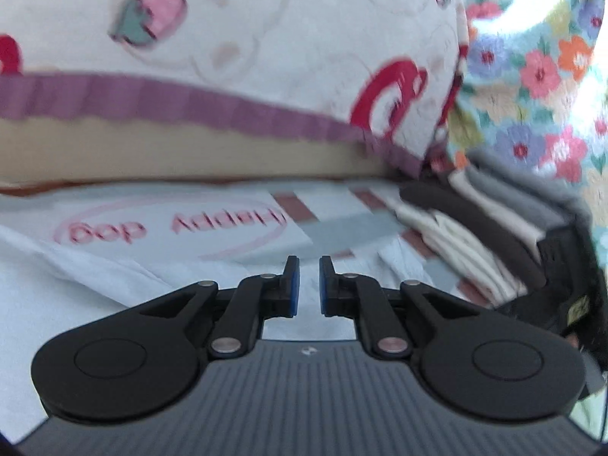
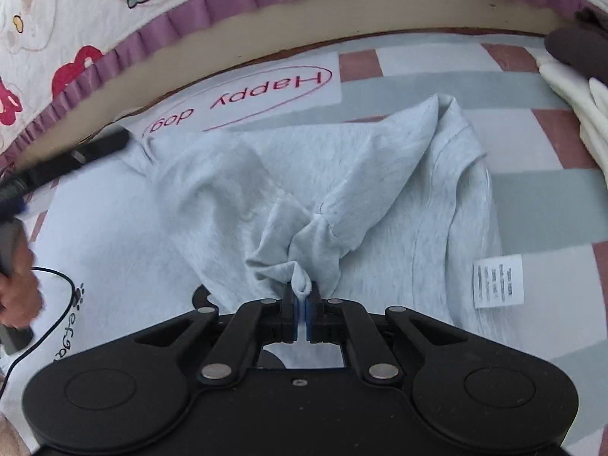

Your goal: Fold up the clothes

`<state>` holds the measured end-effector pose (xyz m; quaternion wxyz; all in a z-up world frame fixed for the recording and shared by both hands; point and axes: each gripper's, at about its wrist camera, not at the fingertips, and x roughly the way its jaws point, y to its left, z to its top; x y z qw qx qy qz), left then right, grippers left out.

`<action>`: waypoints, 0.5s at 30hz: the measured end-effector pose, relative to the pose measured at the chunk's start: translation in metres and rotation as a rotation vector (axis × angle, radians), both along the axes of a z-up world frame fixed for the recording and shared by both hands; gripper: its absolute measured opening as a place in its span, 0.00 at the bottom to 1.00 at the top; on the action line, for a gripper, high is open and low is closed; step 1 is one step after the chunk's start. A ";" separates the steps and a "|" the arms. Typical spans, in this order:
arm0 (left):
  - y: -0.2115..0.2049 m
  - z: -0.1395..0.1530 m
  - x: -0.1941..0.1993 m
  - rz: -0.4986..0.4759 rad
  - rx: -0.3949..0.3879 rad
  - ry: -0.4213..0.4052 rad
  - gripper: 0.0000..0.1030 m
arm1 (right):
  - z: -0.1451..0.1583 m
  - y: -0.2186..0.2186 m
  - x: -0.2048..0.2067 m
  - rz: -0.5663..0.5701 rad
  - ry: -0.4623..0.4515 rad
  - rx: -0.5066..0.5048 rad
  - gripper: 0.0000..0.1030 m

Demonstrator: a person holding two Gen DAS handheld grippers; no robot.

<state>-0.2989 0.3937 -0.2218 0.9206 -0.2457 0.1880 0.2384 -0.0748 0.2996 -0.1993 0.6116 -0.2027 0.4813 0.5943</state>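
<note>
R gripper (image 2: 303, 306) is clamping a bunched fold of the pale grey tee (image 2: 342, 190), pads pressed together on the cloth; rest of the garment is lying ahead of the tips and to their right on the checked mat (image 2: 532, 197). L gripper (image 1: 309, 285) is standing slightly apart, nothing between pads, cloth lying below and to its left. Judgement: R should be lifting w/ even tension and L taking a matching edge, else the fold is skewing. Fabric is looking soft, heathered jersey, creasing readily; white care label (image 2: 498, 281) is showing right of R tips. Folded stack (image 1: 475, 250) is sitting right of L tips, near the quilted cover (image 2: 57, 19) w/ purple frill.
</note>
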 end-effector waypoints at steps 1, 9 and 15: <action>-0.005 -0.002 0.004 -0.014 0.017 0.021 0.26 | 0.002 0.002 -0.001 0.023 -0.007 -0.011 0.07; -0.031 -0.002 0.023 -0.128 0.149 0.091 0.67 | 0.006 0.010 -0.029 0.353 -0.207 -0.049 0.10; -0.017 -0.035 0.045 -0.177 0.084 0.226 0.53 | 0.003 0.002 -0.024 0.399 -0.199 -0.007 0.12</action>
